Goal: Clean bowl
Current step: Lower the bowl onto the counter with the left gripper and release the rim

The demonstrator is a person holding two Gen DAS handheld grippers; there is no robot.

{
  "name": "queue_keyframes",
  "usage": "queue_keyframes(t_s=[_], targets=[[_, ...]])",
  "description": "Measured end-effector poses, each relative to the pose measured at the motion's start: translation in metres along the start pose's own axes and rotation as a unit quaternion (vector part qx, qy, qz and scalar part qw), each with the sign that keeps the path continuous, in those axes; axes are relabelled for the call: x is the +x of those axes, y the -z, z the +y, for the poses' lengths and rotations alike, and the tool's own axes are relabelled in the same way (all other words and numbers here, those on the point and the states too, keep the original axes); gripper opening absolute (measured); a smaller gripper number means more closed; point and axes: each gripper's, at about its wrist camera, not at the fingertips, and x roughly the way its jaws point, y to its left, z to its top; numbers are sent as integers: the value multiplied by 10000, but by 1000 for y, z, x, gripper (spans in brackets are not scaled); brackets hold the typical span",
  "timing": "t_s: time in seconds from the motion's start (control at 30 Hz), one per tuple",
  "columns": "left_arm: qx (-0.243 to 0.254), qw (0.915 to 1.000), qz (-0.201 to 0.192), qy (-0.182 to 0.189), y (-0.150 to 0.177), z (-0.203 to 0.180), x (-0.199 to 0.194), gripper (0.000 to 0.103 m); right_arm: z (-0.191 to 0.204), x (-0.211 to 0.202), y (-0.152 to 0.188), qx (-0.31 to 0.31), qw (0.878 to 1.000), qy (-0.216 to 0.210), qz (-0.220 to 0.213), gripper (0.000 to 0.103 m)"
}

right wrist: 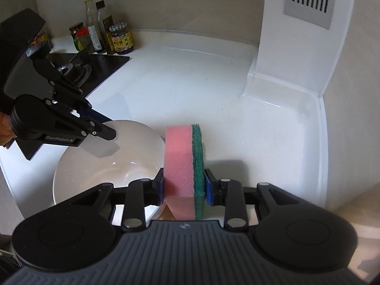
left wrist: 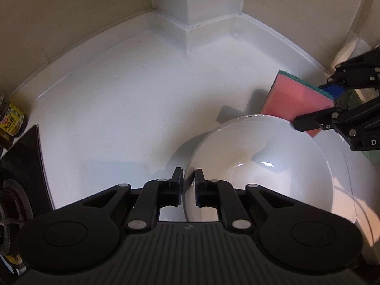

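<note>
A white bowl [left wrist: 261, 166] [right wrist: 99, 166] sits at the near part of the white counter [right wrist: 190, 83]. My left gripper [left wrist: 189, 180] [right wrist: 109, 128] is shut on the bowl's rim, one pad inside and one outside. A pink sponge [right wrist: 180, 152] [left wrist: 296, 97] with a green scouring layer stands on edge between the pads of my right gripper [right wrist: 184, 185] [left wrist: 313, 105], which is shut on it. The sponge hangs over the bowl's rim on the side opposite the left gripper. Whether it touches the rim is unclear.
A black gas stove [right wrist: 95, 66] [left wrist: 19, 166] lies left of the bowl, with jars and bottles [right wrist: 118, 38] behind it. A white boxed column [right wrist: 296, 47] [left wrist: 197, 0] stands at the back corner. Walls enclose the counter behind and to the right.
</note>
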Motion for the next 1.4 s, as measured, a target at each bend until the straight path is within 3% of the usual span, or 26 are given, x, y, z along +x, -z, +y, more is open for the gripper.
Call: queue_keyframes(t_s=[0.23, 0.37, 0.43, 0.6, 0.8, 0.97, 1.1, 1.4], targets=[[-615, 9976, 17, -317, 13, 2, -7, 8, -8, -18, 12, 386, 9990, 200, -111, 27], [-1249, 9911, -97, -459, 25, 6, -11, 8, -3, -36, 28, 405, 9977, 549, -47, 27], [-1333, 9898, -138, -486, 28, 7, -11, 8, -4, -42, 37, 566, 9958, 719, -21, 27], [-1456, 9883, -164, -432, 27, 10, -10, 8, -4, -38, 52, 824, 9941, 705, -27, 28], [-1701, 9838, -463, -311, 37, 16, -29, 7, 1, -37, 57, 827, 9926, 883, -48, 28], [-1750, 9815, -659, -419, 39, 16, -47, 7, 2, -34, 60, 840, 9924, 902, -40, 28], [-1733, 9792, -876, -581, 41, 12, -62, 7, 9, -37, 63, 739, 9921, 994, -218, 37], [-1659, 9772, -1112, -723, 50, -5, -84, 7, 15, -54, 65, 764, 9889, 1159, -523, 38]])
